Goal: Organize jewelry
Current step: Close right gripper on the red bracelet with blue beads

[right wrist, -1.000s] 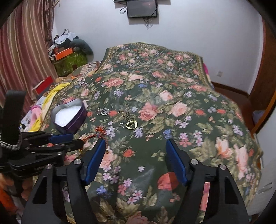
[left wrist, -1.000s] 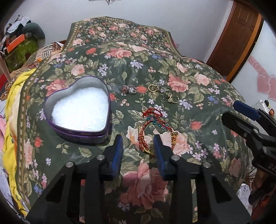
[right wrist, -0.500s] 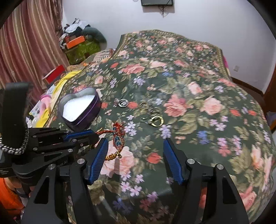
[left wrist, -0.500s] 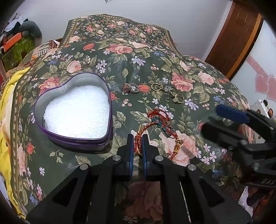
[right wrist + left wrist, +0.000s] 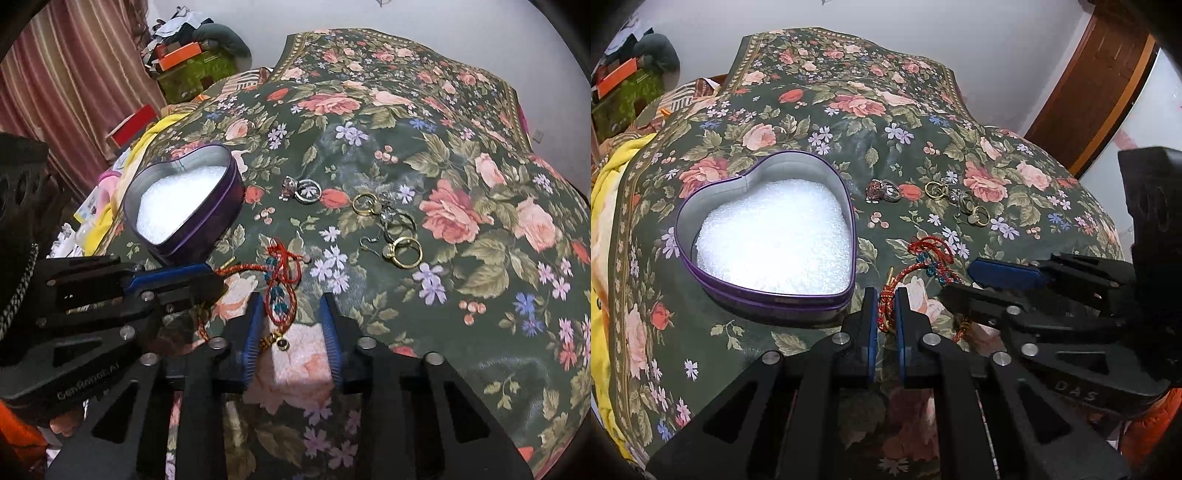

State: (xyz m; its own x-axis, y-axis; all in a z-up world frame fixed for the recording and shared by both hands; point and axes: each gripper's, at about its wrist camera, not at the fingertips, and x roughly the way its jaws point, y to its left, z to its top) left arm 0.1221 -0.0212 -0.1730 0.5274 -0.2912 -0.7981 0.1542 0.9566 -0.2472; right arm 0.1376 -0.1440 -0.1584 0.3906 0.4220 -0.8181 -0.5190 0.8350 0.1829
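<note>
Left gripper (image 5: 885, 310) pinches the bracelet (image 5: 281, 291) cord on the bedspread (image 5: 461, 177).
We see its jaws nearly closed on the red cord beside the tin (image 5: 768, 236); right gripper (image 5: 292, 325) half open, straddling the bracelet's loop.

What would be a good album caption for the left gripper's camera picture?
Left gripper pinching a red braided bracelet beside an open heart-shaped tin on a floral bedspread.
</note>
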